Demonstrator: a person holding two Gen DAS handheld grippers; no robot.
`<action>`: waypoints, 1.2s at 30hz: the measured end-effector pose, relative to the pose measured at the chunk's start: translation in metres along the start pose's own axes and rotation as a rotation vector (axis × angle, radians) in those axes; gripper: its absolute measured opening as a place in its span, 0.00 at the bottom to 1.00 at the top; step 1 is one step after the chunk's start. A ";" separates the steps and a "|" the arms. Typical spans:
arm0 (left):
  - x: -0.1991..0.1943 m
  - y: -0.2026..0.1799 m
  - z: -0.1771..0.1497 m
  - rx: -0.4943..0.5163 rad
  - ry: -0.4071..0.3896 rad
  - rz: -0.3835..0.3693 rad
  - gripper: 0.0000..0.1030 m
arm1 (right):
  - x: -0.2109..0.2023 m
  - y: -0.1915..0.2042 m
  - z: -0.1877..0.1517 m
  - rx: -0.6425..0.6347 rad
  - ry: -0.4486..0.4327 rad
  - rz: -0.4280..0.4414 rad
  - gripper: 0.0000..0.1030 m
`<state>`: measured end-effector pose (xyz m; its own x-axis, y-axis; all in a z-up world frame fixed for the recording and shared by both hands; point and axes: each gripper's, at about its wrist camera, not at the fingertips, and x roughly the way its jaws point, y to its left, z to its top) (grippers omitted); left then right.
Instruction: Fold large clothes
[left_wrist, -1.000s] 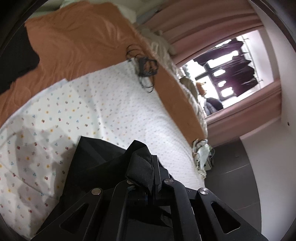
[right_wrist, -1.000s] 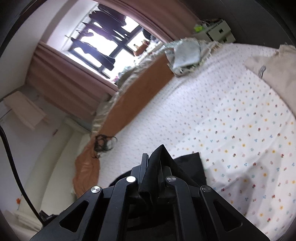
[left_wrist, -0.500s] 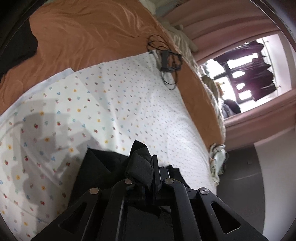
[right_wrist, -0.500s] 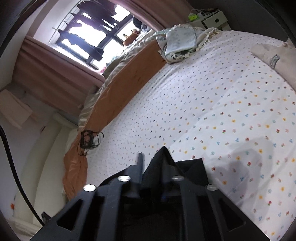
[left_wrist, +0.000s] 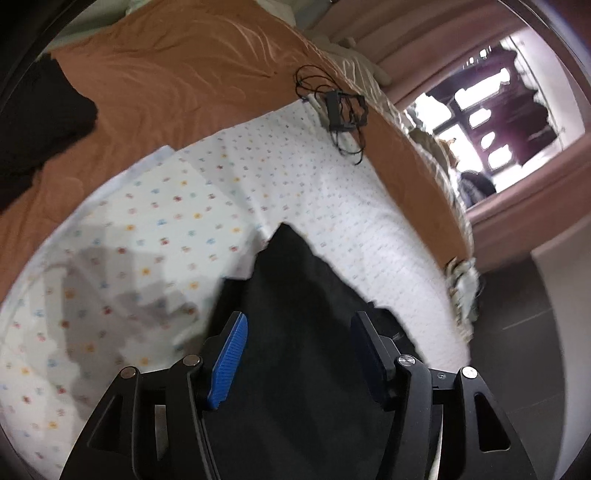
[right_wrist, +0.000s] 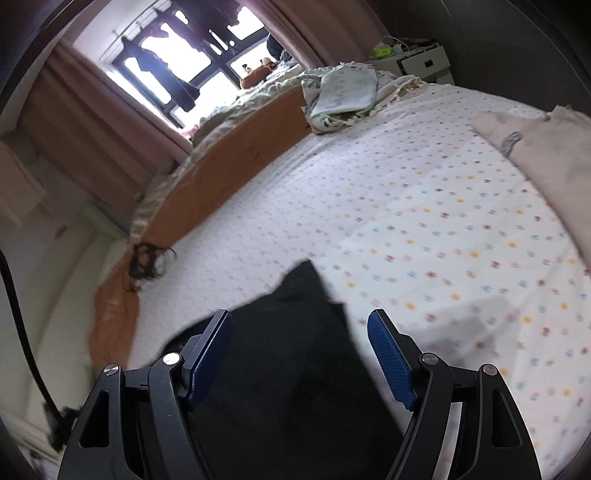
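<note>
We are spreading the jaws of our left gripper (left_wrist: 297, 354) and right gripper (right_wrist: 300, 354) at once, their blue pads (left_wrist: 228, 360) standing clear of the black garment (left_wrist: 295, 314) that is lying between them, one corner of it pointing up the flower-dotted sheet (right_wrist: 424, 206). Beyond it, a tangle of black cable (left_wrist: 341, 110) is resting where the sheet is meeting an orange blanket (left_wrist: 177, 66), and a folded pale cloth (right_wrist: 343, 96) is sitting toward the bright window (right_wrist: 192, 62).
</note>
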<state>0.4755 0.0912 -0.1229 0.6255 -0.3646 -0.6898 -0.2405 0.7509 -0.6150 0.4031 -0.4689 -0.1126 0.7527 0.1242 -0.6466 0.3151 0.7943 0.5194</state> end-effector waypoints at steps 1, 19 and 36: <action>-0.001 0.002 -0.003 0.015 0.002 0.016 0.58 | 0.000 -0.004 -0.004 -0.014 0.012 -0.019 0.74; 0.044 0.008 -0.044 0.318 0.114 0.169 0.01 | 0.034 -0.011 -0.057 -0.194 0.179 -0.151 0.17; 0.065 0.003 -0.029 0.278 0.173 0.163 0.07 | 0.023 -0.021 -0.053 -0.125 0.140 -0.295 0.19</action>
<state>0.4943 0.0542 -0.1807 0.4551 -0.2975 -0.8393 -0.1011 0.9192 -0.3807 0.3835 -0.4513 -0.1684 0.5510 -0.0480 -0.8331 0.4271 0.8739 0.2321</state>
